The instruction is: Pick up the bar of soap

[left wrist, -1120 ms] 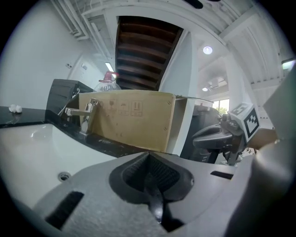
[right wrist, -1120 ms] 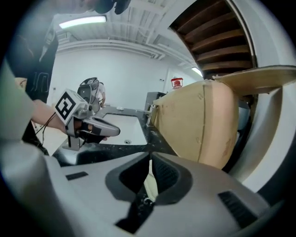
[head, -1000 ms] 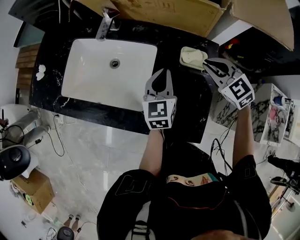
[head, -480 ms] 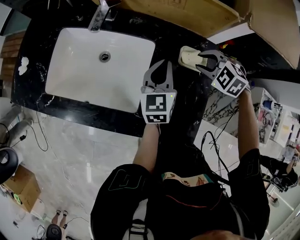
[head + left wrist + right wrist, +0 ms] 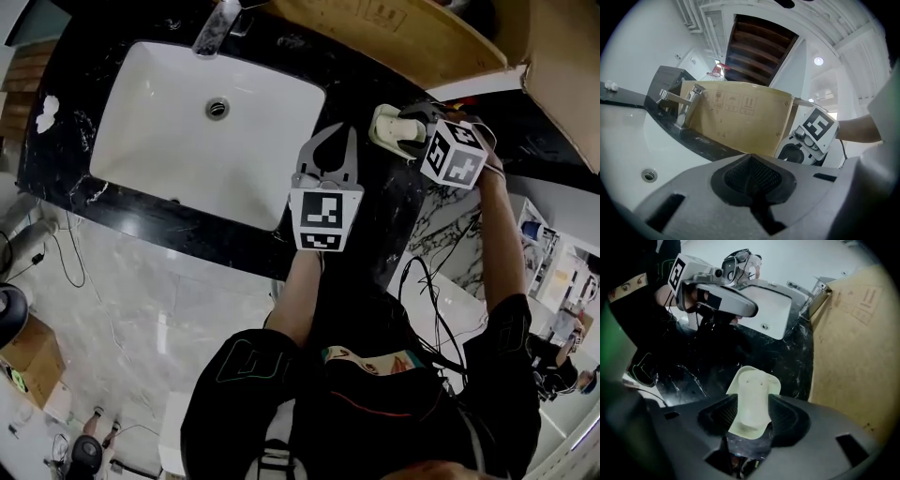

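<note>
Here the right tool [image 5: 753, 408] is opening its jaws, the bar of soap [image 5: 753, 386] lying between them.

Cream soap [image 5: 751, 404], black white-veined counter [image 5: 380, 202]

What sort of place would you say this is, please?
Most likely a bathroom or washroom vanity: a white sink set in a black stone counter, a metal faucet behind it, and a bar of soap on that counter.
</note>
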